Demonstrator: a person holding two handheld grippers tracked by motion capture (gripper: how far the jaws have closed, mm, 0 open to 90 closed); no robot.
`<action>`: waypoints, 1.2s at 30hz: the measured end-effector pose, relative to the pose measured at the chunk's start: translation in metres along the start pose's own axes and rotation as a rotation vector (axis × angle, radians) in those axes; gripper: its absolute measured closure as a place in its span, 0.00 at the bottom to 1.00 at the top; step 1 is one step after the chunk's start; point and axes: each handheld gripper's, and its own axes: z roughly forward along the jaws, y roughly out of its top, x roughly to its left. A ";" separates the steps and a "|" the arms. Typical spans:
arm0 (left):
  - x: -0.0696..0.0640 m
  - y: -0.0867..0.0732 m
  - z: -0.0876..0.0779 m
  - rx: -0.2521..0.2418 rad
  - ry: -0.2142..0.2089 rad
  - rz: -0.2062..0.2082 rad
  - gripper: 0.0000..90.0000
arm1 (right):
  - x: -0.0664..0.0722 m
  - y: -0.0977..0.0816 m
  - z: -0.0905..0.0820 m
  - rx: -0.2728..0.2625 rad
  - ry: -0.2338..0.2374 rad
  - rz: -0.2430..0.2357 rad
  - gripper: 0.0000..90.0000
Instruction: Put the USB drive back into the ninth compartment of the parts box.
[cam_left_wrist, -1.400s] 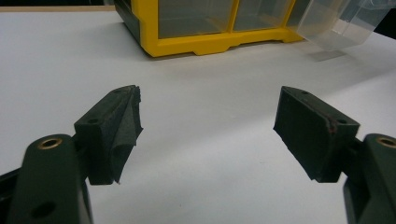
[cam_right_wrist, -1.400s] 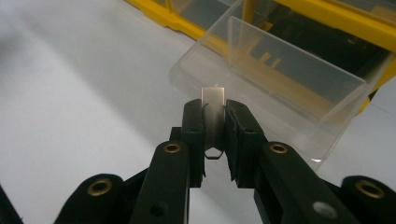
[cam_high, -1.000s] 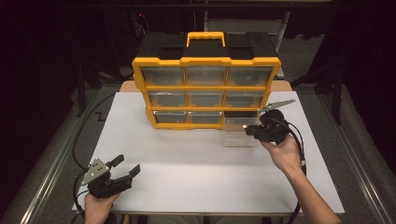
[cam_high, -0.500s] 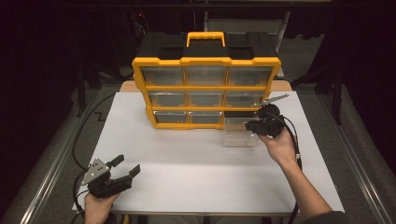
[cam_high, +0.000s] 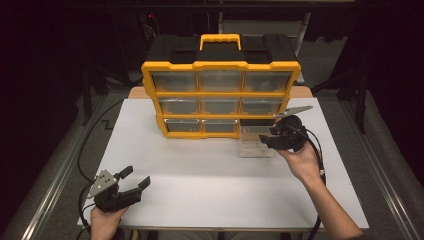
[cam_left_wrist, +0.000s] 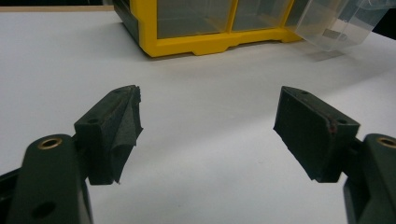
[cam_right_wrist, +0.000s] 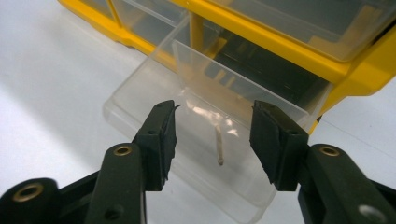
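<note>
Right gripper view: clear drawer (cam_right_wrist: 196, 140) is pulled out of yellow organizer (cam_right_wrist: 299, 51) onto table (cam_right_wrist: 42, 93). Right gripper (cam_right_wrist: 212, 140), jaws just opened, grips nothing, so release looks done. Left gripper (cam_left_wrist: 208, 126) is held open, idle.

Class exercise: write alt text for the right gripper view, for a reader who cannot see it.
The right gripper, jaws open after just opening, hovers over a clear plastic drawer on the white table. A small nail-like piece lies inside; the yellow organiser stands behind.

Bare table (cam_high: 210, 170) before the organizer (cam_high: 220, 95)
</note>
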 end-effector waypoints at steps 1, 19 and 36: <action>0.000 0.000 0.000 -0.001 0.000 0.000 0.26 | 0.000 -0.002 -0.002 -0.013 0.005 0.007 0.55; 0.001 0.000 0.000 -0.002 0.001 -0.010 0.26 | 0.013 -0.044 -0.035 -0.154 0.015 -0.008 0.43; 0.001 0.000 0.000 -0.004 0.001 -0.005 0.26 | 0.018 -0.082 -0.038 -0.204 -0.003 0.003 0.40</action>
